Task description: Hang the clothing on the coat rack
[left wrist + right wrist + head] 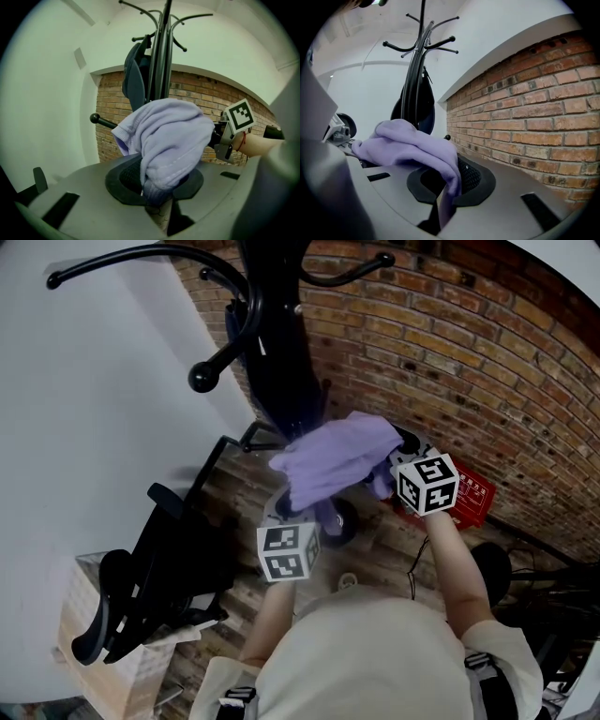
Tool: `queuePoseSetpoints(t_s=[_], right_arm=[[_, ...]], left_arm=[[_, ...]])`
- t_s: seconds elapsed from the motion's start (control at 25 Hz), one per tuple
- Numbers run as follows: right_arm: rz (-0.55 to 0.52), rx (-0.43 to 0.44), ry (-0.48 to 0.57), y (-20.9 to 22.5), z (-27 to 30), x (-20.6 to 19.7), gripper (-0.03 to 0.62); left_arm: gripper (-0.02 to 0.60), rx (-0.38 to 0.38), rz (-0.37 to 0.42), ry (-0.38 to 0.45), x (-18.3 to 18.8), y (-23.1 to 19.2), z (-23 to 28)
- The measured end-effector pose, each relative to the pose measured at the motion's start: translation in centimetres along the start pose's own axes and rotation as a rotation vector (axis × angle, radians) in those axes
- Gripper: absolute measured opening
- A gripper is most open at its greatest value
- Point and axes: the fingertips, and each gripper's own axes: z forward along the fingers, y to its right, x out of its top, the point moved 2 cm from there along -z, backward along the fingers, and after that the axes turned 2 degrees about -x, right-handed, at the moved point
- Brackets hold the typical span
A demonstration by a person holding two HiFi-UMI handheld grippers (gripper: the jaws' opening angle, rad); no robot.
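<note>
A lilac garment (336, 457) hangs bunched between my two grippers, just in front of the black coat rack (274, 343). My left gripper (298, 514) is shut on one end of the cloth, which bulges out of its jaws as the lilac garment (166, 140). My right gripper (394, 463) is shut on the other end, where the lilac garment (417, 150) drapes across its pads. The coat rack (159, 56) rises straight ahead with curved hooks, and a dark blue garment (133, 77) hangs on it. The right gripper view shows the coat rack (415, 70) to the left of the brick wall.
A brick wall (459, 343) runs behind the rack, a white wall (103, 390) on the left. A black office chair (159, 568) stands at lower left beside a cardboard box (103, 662). A red box (464, 498) lies on the floor by the wall.
</note>
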Motion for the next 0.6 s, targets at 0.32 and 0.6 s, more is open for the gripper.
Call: queuePoseSetpoints(t_s=[0.32,0.6], right_arm=[[0.029,0.011,-0.057,-0.4,0.8,-3.5,0.015],[0.046,0.044,-0.084,-1.9,0.8,-7.1,0.015]], left_arm=[[0.083,-0.018,-0.034,-0.052,-2.9,0.0,1.5],[0.087,-0.07,-0.06,-0.081,-5.4,1.1,3.3]])
